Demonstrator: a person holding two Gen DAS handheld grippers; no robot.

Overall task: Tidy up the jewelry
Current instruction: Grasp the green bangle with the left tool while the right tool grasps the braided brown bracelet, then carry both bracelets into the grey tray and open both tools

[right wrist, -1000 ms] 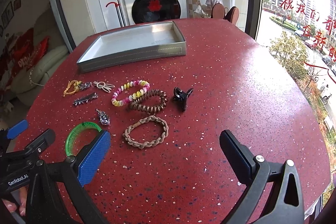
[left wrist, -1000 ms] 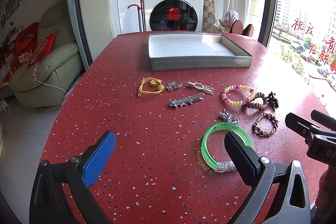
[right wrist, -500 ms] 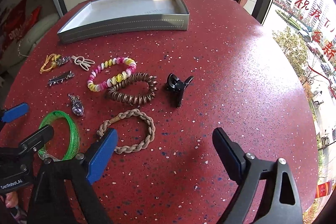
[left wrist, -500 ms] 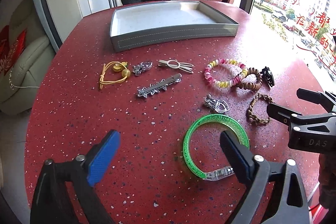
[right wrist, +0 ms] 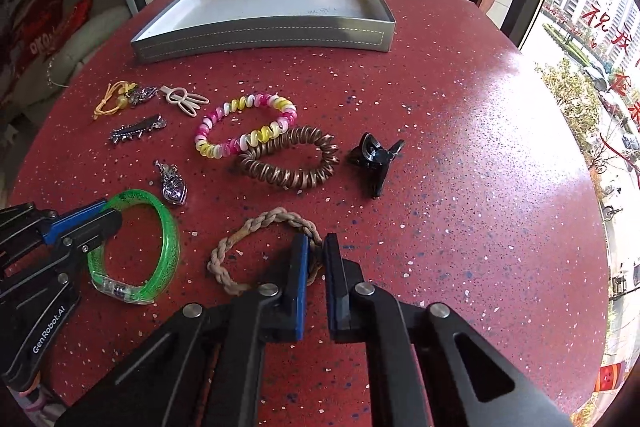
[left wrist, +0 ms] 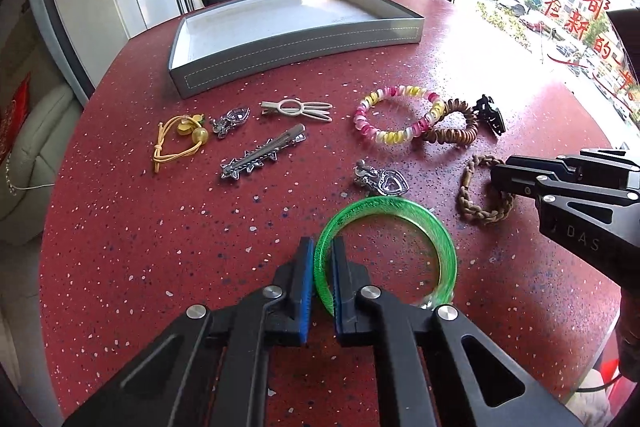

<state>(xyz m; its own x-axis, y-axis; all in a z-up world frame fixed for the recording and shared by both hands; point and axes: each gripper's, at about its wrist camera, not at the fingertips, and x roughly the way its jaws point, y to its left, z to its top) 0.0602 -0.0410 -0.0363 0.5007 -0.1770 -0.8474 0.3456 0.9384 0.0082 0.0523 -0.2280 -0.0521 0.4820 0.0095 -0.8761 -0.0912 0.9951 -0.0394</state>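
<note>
My left gripper (left wrist: 322, 247) is shut on the left rim of the green bangle (left wrist: 420, 219), which lies on the red table; the bangle also shows in the right wrist view (right wrist: 168, 231). My right gripper (right wrist: 316, 247) is shut on the near right side of the braided tan bracelet (right wrist: 240, 239), seen from the side in the left wrist view (left wrist: 468, 195). An empty grey tray (left wrist: 296, 47) stands at the back; it also shows in the right wrist view (right wrist: 260, 39).
On the table lie a pink-yellow coil bracelet (right wrist: 244, 127), a brown coil band (right wrist: 288, 163), a black claw clip (right wrist: 374, 159), a silver heart charm (left wrist: 384, 179), a silver spiked clip (left wrist: 260, 155), a white clip (left wrist: 298, 109), a small silver piece (left wrist: 230, 119) and a yellow hair tie (left wrist: 176, 143).
Both grippers have moved down and forward to the table and closed: the left on the green bangle, the right on the braided bracelet. The jewelry has not shifted.
</note>
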